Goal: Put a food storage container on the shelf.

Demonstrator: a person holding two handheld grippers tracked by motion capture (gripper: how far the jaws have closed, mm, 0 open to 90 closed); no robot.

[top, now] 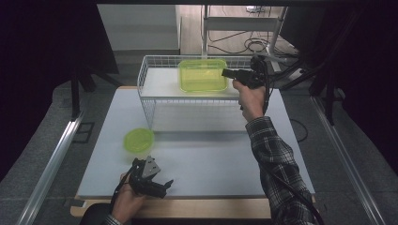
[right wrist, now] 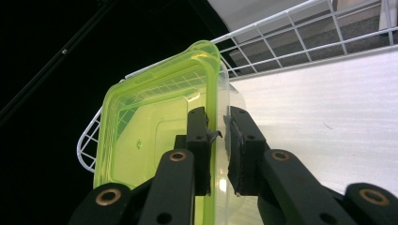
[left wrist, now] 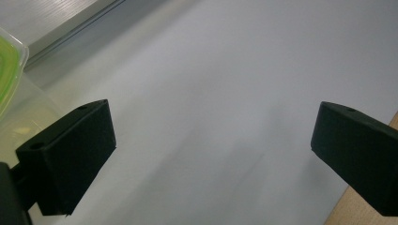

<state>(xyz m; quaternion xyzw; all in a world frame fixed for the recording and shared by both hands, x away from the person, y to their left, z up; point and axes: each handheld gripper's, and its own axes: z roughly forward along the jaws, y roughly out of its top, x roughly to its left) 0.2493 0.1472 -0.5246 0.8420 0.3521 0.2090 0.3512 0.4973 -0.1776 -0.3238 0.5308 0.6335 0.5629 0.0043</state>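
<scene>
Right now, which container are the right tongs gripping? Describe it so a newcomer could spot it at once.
Find the white wire basket at the table's far edge. On its raised shelf sits a rectangular clear container with a lime-green lid, and the right tongs pinch its rim. Unlike the small round green-lidded tub down on the table near the left tongs, it is large and square-cornered.

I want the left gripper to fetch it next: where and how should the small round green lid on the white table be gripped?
Probably at its edge: the small round green lid lies flat, so only the thin rim offers purchase. Come in low from the near side, where the open left gripper already is, one jaw above and one below.
</scene>
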